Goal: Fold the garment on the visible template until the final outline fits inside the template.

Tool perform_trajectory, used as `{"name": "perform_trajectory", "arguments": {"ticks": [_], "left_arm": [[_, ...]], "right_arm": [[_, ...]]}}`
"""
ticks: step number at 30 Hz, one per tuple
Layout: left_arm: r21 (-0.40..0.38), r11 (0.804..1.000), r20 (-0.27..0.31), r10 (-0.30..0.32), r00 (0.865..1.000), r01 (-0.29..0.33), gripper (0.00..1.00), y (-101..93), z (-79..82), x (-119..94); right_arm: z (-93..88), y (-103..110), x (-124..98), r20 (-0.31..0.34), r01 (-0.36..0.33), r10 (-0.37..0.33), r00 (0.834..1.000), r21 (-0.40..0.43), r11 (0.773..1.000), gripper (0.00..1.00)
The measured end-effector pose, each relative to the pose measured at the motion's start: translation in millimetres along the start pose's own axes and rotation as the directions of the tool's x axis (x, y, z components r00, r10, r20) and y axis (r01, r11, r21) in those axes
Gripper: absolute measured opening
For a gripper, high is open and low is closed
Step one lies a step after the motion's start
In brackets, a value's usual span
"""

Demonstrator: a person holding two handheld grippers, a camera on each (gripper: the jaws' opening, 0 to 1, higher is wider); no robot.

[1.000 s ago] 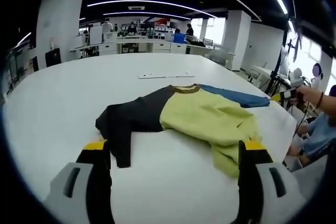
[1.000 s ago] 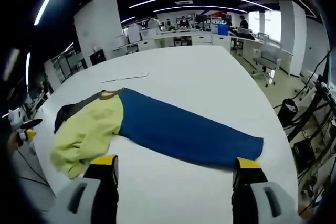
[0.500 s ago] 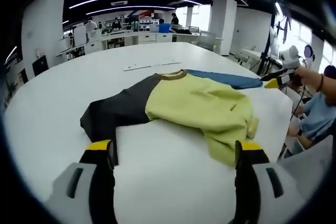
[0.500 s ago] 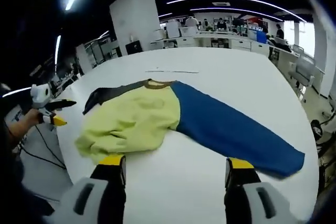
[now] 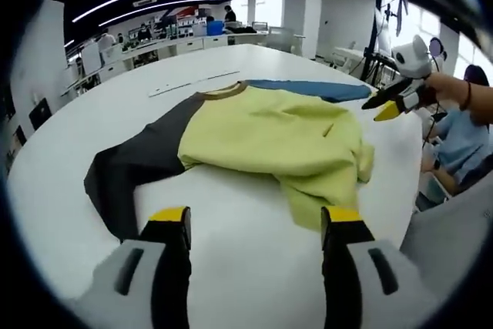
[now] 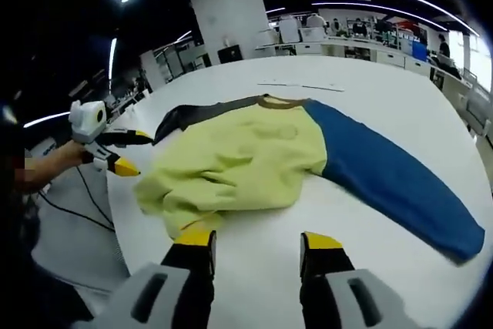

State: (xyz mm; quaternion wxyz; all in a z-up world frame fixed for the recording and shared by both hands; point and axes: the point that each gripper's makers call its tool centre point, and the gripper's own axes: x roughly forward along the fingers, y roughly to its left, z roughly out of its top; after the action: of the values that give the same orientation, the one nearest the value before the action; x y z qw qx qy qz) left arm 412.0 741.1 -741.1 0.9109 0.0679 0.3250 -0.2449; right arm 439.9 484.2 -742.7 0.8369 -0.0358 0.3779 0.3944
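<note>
Left gripper view, left to right. My left tongs (image 5: 254,225) stand open and hold nothing, low over the bare white surface (image 5: 231,267), facing the near edge of the garment (image 5: 269,136). The black sleeve (image 5: 127,171) trails toward the left jaw and lies flat. The yellow-green body (image 5: 269,132) is bunched into loose folds at its near right corner, just ahead of the right jaw; I judge that I have placed the tongs here so that this crumpled hem is within reach. The blue sleeve (image 5: 308,88) runs off beyond the collar (image 5: 223,92). At far right the right tongs (image 5: 397,98) come into view, held by a hand (image 5: 454,94) off the surface's edge; from here I cannot tell their state.

Right gripper view, left to right. The left tongs (image 6: 115,152) appear at far left, beside the surface's rim. The black sleeve (image 6: 189,113) lies furthest from me, the yellow-green body (image 6: 239,156) in the middle with its rumpled hem closest to my jaws, and the blue sleeve (image 6: 393,179) stretched out flat to the right. My right tongs (image 6: 258,244) are open and empty, the left jaw almost at the hem, not touching as far as I can tell.

I cannot make out a template outline in either view. The garment lies spread, sleeves out, so I judge the folding hardly begun; both pairs of tongs flank the hem, suited to smoothing or lifting it first.
</note>
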Motion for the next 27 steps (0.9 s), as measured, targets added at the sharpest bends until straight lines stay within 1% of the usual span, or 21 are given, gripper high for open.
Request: {"name": "perform_trajectory", "arguments": {"ticks": [4, 13, 16, 22, 26, 27], "left_arm": [[0.004, 1.000, -0.010, -0.014, 1.000, 0.014, 0.58, -3.7, -2.0, 7.0], [-0.009, 0.998, -0.026, -0.068, 0.997, 0.067, 0.44, -18.4, -5.4, 21.7], [-0.025, 0.996, -0.029, -0.087, 0.996, 0.086, 0.40, -23.3, -4.9, 26.3], [-0.021, 0.994, -0.037, -0.112, 0.993, 0.111, 0.34, -31.0, -3.9, 34.3], [-0.022, 0.992, -0.047, -0.129, 0.991, 0.128, 0.30, -36.7, -4.8, 39.0], [-0.013, 0.992, -0.033, -0.129, 0.991, 0.129, 0.30, -37.1, -1.3, 39.8]], "right_arm": [[-2.4, 6.5, 7.4, -0.007, -0.018, 0.018, 1.000, -0.014, 1.000, 0.33], [-6.9, 23.5, 26.6, -0.035, -0.064, 0.060, 0.998, -0.120, 0.991, 0.25], [-6.0, 28.7, 32.6, -0.039, -0.087, 0.082, 0.996, -0.132, 0.987, 0.22], [-1.7, 37.5, 42.4, -0.039, -0.126, 0.121, 0.992, -0.166, 0.978, 0.19], [-3.5, 41.5, 47.9, -0.051, -0.146, 0.139, 0.989, -0.175, 0.974, 0.13], [-4.0, 42.3, 48.7, -0.054, -0.150, 0.142, 0.988, -0.175, 0.973, 0.11]]}}
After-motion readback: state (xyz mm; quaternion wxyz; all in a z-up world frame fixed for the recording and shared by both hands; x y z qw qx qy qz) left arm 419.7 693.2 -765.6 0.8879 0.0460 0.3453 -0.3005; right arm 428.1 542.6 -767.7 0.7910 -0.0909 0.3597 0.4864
